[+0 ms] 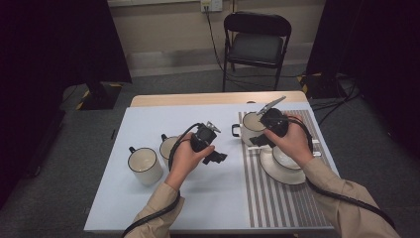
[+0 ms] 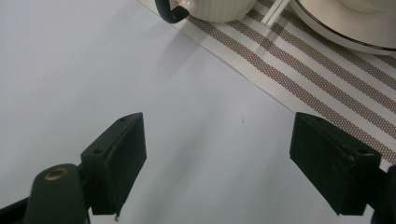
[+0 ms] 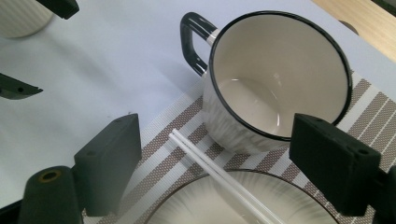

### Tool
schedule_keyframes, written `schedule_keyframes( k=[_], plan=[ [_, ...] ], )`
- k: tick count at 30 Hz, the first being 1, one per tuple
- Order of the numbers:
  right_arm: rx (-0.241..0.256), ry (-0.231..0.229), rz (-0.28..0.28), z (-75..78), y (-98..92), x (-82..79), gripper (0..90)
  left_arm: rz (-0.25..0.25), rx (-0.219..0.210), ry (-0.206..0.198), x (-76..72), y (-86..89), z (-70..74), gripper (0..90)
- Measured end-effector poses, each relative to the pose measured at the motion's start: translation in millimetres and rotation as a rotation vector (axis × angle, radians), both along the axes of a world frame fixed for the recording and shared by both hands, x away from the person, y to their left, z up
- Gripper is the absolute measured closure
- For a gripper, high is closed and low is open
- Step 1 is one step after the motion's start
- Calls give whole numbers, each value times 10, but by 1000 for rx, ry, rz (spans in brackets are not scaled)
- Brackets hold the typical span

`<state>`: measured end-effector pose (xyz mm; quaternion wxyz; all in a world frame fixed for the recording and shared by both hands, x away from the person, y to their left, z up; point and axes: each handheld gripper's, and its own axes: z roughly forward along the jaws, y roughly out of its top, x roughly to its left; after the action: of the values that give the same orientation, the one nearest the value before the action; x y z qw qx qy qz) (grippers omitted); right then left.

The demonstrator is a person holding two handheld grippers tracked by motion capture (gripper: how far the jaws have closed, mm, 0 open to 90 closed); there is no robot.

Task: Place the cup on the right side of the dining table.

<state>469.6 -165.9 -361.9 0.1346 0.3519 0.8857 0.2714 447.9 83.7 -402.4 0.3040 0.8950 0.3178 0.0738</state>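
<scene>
Looks like you're mid table-setting: both your left gripper (image 2: 219, 172) and right gripper (image 3: 215, 168) hang wide open and empty, one mug (image 3: 275, 74) sits on the placemat (image 3: 177, 135), two more mugs (image 1: 144, 165) wait.

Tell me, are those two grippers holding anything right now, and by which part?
Nothing is held. The left gripper is open above bare table, and the right gripper is open above the white chopsticks, near the mug.

Plate (image 3: 243, 200) beneath the right hand-held gripper (image 3: 215, 158) is cut off at the frame bottom; chopsticks (image 3: 219, 179) likewise. Mug (image 2: 210, 9) ahead of the left hand-held gripper (image 2: 217, 163): top cropped.
</scene>
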Motion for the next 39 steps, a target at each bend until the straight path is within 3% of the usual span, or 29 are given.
schedule_keyframes(
  k=[39],
  plan=[
    [8, 25, 46, -115, 6, -161, 171, -49, -12, 3, -289, 9, -105, 182]
  ],
)
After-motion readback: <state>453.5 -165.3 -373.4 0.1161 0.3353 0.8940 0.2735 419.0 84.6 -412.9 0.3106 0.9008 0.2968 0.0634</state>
